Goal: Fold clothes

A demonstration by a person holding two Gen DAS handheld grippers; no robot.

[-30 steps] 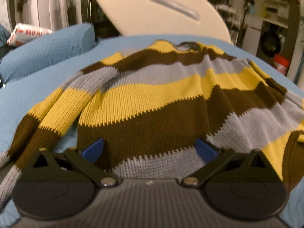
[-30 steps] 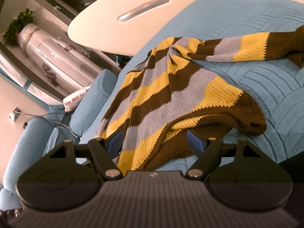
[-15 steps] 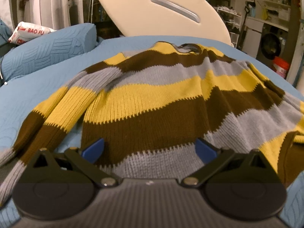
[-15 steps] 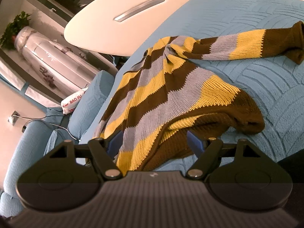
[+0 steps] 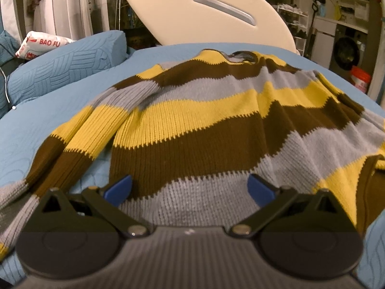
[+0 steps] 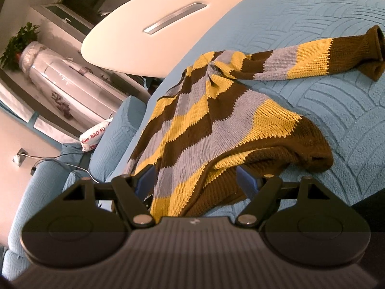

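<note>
Striped sweater (image 5: 204, 130) is lying face up across the blue quilted bed cover (image 5: 36, 130), collar (image 5: 240, 56) pointing to 12 o'clock in the left wrist view, hem running under the camera at 6 o'clock

Left gripper (image 5: 190, 189) is sitting low over the grey hem band, fingers spread wide, blue pads (image 5: 118, 189) resting at either side of the band, nothing pinched. Left pad is sitting right at the side edge of the sweater body, beside the near sleeve (image 5: 72, 149), which is trailing off toward 8 o'clock

Right gripper (image 6: 196, 183) is also spread wide, not pinching. The bunched lower corner of the sweater (image 6: 197, 144) is draping down between its fingers; can't tell whether the pads are touching the knit. That corner is rumpled and folded over on itself, brown edge humping up at 3 o'clock

Far sleeve (image 6: 312, 60) is stretching out across the cover toward 2 o'clock in the right wrist view, cuff lying open at the end

Background: cream oval board (image 5: 204, 12) with a metal slot at 12 o'clock, blue pillow (image 5: 65, 60) at 10 o'clock with a white "BAO FU" bag (image 5: 41, 43) behind it
</note>
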